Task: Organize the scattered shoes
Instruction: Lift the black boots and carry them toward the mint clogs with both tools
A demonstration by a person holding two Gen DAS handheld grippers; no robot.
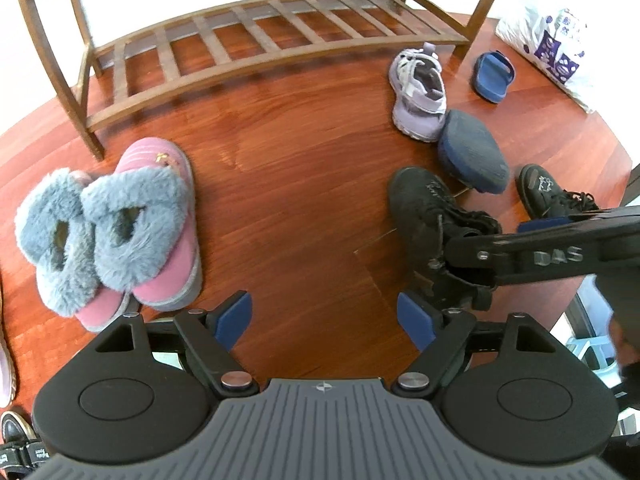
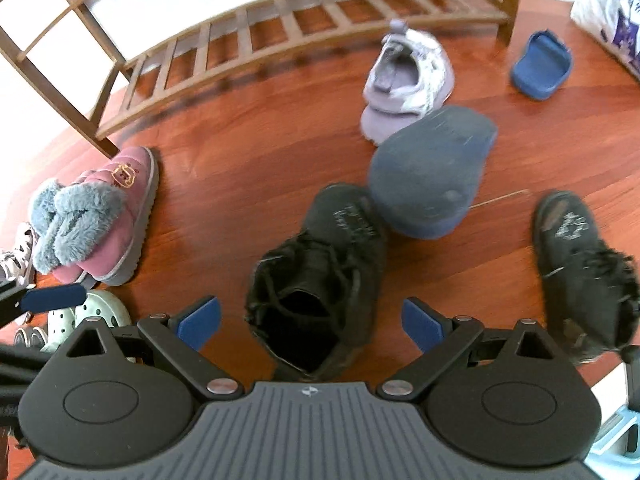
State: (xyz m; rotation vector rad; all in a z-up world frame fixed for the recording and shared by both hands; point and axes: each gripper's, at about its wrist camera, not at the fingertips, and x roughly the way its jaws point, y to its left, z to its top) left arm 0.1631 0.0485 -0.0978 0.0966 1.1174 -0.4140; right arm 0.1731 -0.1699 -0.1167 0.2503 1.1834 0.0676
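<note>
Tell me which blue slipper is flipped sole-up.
The nearer blue slipper, leaning against the lilac sneaker, shows its sole. The far blue slipper lies upright.

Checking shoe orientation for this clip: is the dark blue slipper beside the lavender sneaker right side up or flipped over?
Flipped over. The dark blue slipper shows its flat textured sole facing up, leaning against the lavender sneaker.

Patterned plastic bag [image 1: 548, 46], wooden floor [image 1: 296, 184]
</note>
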